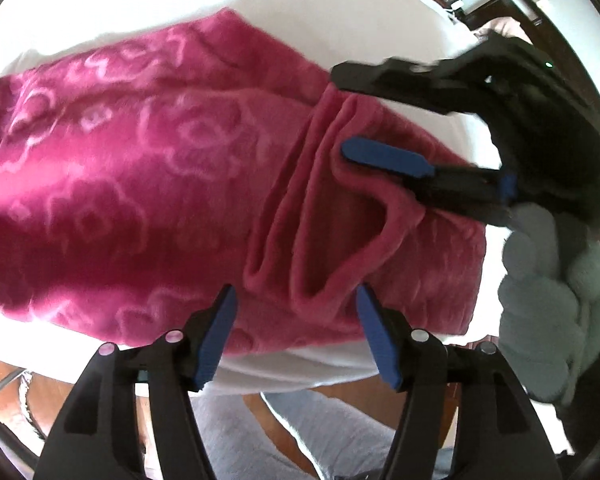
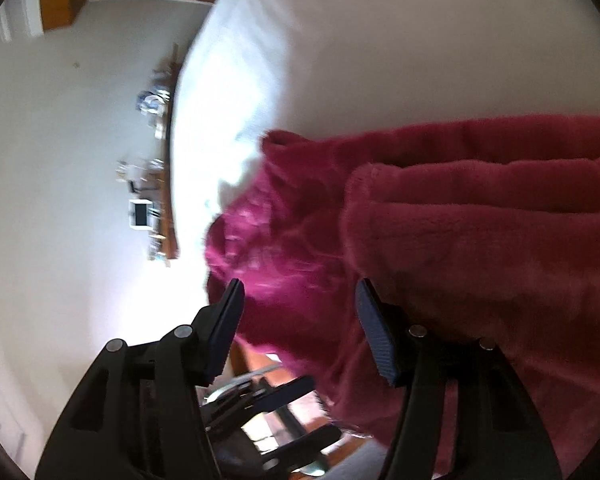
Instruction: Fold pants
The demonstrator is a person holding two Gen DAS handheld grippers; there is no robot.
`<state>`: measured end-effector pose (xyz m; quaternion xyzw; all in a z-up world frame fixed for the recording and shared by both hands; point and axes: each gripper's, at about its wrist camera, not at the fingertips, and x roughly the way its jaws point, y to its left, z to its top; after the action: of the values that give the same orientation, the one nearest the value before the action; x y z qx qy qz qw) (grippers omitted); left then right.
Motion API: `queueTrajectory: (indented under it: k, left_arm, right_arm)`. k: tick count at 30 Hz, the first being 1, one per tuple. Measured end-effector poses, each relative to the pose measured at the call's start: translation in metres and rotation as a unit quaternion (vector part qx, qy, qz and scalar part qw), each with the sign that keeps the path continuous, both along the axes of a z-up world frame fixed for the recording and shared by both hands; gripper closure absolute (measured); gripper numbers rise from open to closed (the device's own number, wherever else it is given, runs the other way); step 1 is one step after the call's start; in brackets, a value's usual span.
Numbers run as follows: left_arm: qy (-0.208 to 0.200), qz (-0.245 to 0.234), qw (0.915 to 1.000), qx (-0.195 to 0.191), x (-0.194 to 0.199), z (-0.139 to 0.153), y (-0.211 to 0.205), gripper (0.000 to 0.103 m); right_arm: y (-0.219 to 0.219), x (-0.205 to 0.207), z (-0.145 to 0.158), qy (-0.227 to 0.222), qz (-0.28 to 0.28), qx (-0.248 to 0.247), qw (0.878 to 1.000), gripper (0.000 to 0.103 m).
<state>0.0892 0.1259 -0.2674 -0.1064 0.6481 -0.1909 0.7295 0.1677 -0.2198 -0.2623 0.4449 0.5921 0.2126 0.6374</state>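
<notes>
- Your pants (image 1: 148,184), pink fleece with a pale flower print, lie on the white surface (image 1: 148,4); in the left wrist view their long axis runs from the left edge of the frame to the right of centre.
- Your left gripper (image 1: 296,320) stands wide open with nothing held, just below the bunched, pleated end (image 1: 300,220) of the pants at lower centre.
- Your right gripper (image 1: 374,116) reaches in from the upper right of that frame, its jaws wide apart over the same bunched end. One blue pad (image 1: 388,158) lies on the fleece.
- In the right wrist view the right gripper (image 2: 300,324) is open and the cloth (image 2: 480,248) fills the right half.
- Both grippers are near that end. The right looks nearer.
- A grey-gloved hand (image 1: 548,300) sits at the right edge, and nothing blocks the fabric.
</notes>
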Motion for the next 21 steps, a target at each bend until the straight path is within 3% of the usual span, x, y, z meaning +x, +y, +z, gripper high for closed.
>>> queueTrajectory:
  k: [5, 10, 14, 21]
  left_arm:
    - [-0.025, -0.023, 0.9994, 0.003, 0.014, 0.006, -0.024, 0.039]
    - [0.002, -0.019, 0.9962, 0.085, 0.02, -0.025, -0.033, 0.038]
    - [0.022, 0.018, 0.9976, 0.064, 0.016, -0.041, -0.007, 0.038]
    - [0.002, 0.014, 0.996, 0.088, 0.005, -0.029, -0.009, 0.038]
  right_arm:
    - [-0.021, -0.009, 0.029, -0.029, -0.025, 0.004, 0.999, 0.043]
    - [-0.044, -0.031, 0.038, -0.031, -0.037, -0.028, 0.998, 0.043]
    - [-0.063, -0.06, 0.038, -0.026, -0.035, -0.066, 0.997, 0.043]
    - [-0.083, -0.103, 0.028, -0.018, -0.029, -0.118, 0.992, 0.043]
